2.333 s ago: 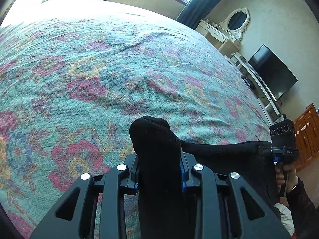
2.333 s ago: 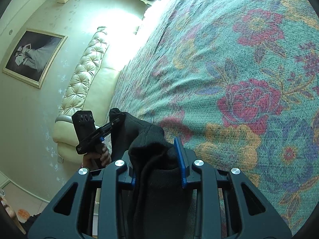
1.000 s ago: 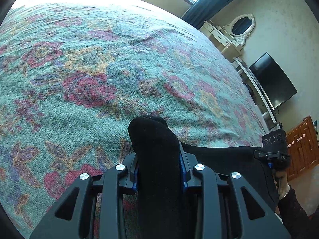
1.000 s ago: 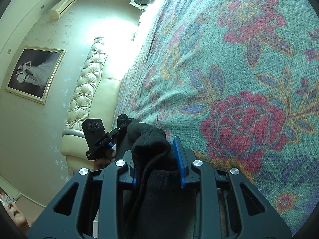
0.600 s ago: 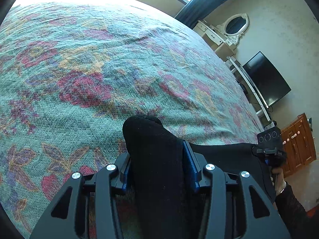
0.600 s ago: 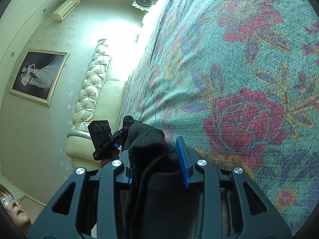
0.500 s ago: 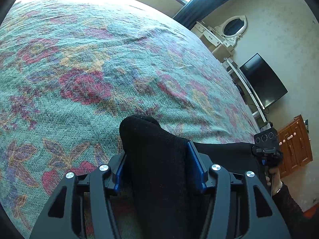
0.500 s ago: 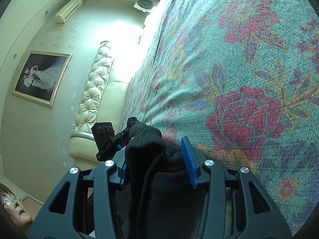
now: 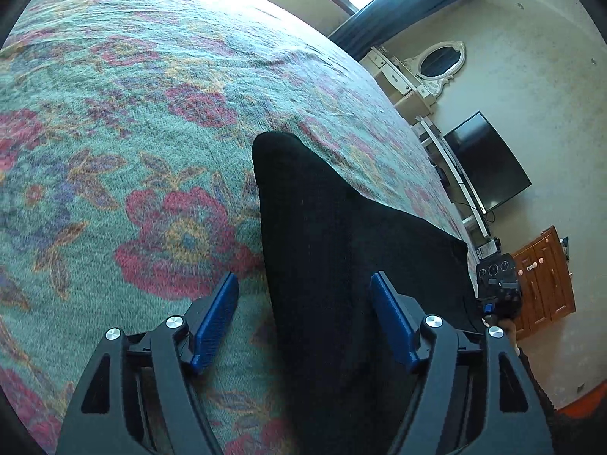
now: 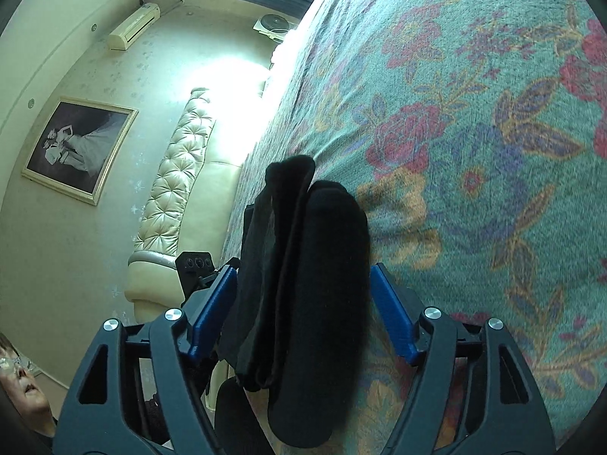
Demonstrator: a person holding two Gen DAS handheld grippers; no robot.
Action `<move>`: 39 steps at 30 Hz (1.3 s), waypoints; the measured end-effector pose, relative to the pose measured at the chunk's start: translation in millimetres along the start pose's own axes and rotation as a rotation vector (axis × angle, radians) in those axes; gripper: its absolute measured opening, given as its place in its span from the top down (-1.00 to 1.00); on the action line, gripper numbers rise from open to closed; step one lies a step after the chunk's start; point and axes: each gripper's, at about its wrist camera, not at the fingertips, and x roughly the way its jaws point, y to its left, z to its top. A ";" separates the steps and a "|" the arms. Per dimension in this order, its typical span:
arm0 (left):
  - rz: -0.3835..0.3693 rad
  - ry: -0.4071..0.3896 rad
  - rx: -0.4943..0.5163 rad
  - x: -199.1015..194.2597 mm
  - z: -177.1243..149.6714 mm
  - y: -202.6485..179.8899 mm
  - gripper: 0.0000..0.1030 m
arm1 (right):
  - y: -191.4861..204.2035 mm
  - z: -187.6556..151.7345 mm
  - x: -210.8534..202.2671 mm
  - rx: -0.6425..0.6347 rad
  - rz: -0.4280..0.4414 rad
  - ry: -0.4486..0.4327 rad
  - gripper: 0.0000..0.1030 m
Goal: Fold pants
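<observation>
**Both grippers spread wide around the pants**

The black knit pants [image 9: 334,250] lie on the teal floral woven bedspread [image 9: 114,132], a bunched edge running between the fingers of each tool. My left gripper [image 9: 307,322] stands wide open, its blue pads [image 9: 214,316] clear of the cloth. My right gripper [image 10: 303,311] is spread too, folded layers [image 10: 303,265] resting loosely between its pads.

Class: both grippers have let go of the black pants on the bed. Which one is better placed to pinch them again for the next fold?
Probably right gripper: bunched pants fill its open jaws. Left gripper straddles a flatter layer.
</observation>
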 end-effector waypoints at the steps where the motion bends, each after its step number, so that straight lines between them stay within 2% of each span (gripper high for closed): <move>1: -0.005 0.004 0.000 -3.3 -7.0 -1.2 -0.38 | 2.0 -6.7 -0.6 0.000 -0.004 0.007 -0.47; 5: -0.009 0.004 0.016 -17.5 -39.3 -10.9 -0.39 | 13.5 -34.7 2.9 -0.012 -0.019 0.048 -0.60; 8: -0.042 -0.008 -0.028 -26.9 -59.9 -13.1 -0.39 | 20.3 -50.9 6.4 -0.016 -0.022 0.055 -0.69; 13: -0.065 -0.003 -0.051 -31.5 -81.9 -22.5 -0.41 | 25.7 -64.7 12.3 0.008 -0.026 0.049 -0.69; 15: -0.082 0.005 -0.058 -30.6 -87.9 -27.4 -0.44 | 28.5 -68.7 17.3 -0.009 -0.045 0.067 -0.62; 17: -0.072 -0.004 -0.058 -29.6 -90.1 -30.5 -0.45 | 27.6 -70.6 21.7 -0.005 -0.092 0.072 -0.23; 18: -0.072 -0.009 -0.063 -29.3 -89.9 -30.1 -0.45 | 27.7 -70.4 25.8 0.010 -0.099 0.071 -0.15; 22: -0.065 -0.010 -0.073 -28.1 -87.9 -30.2 -0.44 | 18.8 -72.4 23.8 0.041 -0.083 0.060 0.13; 23: -0.051 -0.007 -0.068 -28.0 -87.6 -31.0 -0.34 | 18.0 -72.9 24.2 0.043 -0.077 0.061 0.20; 26: -0.030 -0.008 -0.066 -27.0 -87.1 -30.2 -0.15 | 11.0 -73.3 22.0 0.061 -0.051 0.054 0.33; 30: -0.012 -0.019 -0.066 -30.9 -92.1 -31.6 0.12 | 5.3 -73.8 20.0 0.075 -0.025 0.051 0.38; 35: 0.006 -0.021 -0.049 -31.6 -90.6 -34.1 0.28 | 2.1 -72.5 17.4 0.078 -0.019 0.052 0.40; 39: 0.018 -0.024 -0.043 -32.1 -91.1 -34.0 0.32 | 1.6 -72.4 16.6 0.077 -0.014 0.052 0.42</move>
